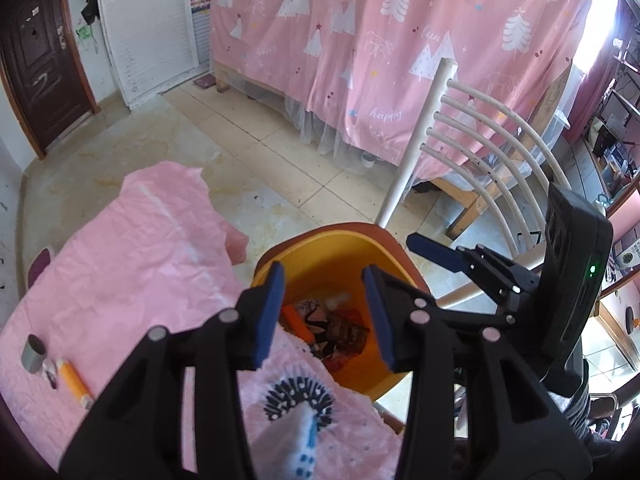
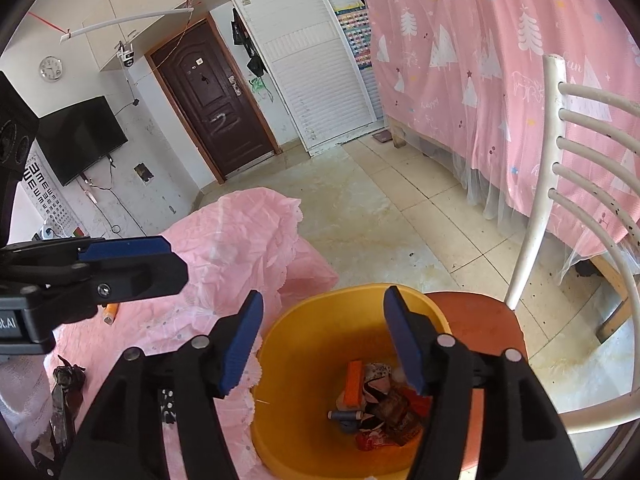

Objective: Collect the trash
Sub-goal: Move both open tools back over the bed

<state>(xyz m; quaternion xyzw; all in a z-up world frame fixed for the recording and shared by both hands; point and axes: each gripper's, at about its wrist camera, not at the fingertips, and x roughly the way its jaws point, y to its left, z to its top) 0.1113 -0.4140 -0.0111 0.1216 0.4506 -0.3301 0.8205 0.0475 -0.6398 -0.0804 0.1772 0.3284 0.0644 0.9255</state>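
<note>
**Both grippers over the bin, nothing in their fingers**

The bin (image 2: 280,432) is a yellow-orange plastic tub standing on a red chair seat (image 2: 480,320), just beside the pink-covered tabletop (image 1: 120,260). At its bottom lies the trash (image 2: 380,408): crumpled wrappers in red, brown and black-and-white, an orange stick-like piece and a small grey-blue tube, all heaped together.

The right gripper (image 2: 324,344) tilts down over the bin's mouth, its blue-padded fingers (image 2: 240,344) spread and released, with nothing between them. The left gripper (image 1: 324,316) points more steeply down at the bin's near-left rim, half over the tabletop edge; its fingers (image 1: 268,316) also stand apart and grasp nothing. Each gripper shows at the edge of the other's view.

On the tabletop to the left lie an orange tube (image 1: 74,384) and a small grey cylinder (image 1: 34,354); a dark crumpled wrapper (image 2: 66,396) lies nearer. Beyond the bin rise the white chair back (image 1: 460,152), then tiled floor (image 1: 280,152), and farthest a pink curtain (image 1: 380,40).
</note>
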